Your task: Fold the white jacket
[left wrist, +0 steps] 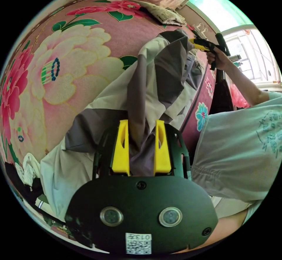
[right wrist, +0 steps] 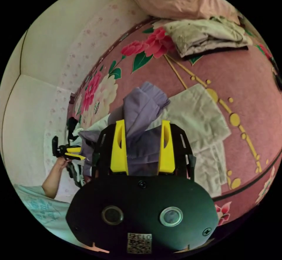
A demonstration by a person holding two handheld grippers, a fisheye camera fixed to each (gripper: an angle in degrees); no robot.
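In the left gripper view the left tool (left wrist: 141, 150) pinches a bunched fold of the soft, light jacket (left wrist: 152, 89) lifted above the flowered bed (left wrist: 88, 51), while in the right gripper view the right tool (right wrist: 143, 147), jaws rather wide, has limp cloth between them, grip unclear; hems look the best hold.

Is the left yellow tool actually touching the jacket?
Touching. In the left gripper view, a bunch of the jacket runs up between the left tool's two yellow jaws, which press on it from either side.
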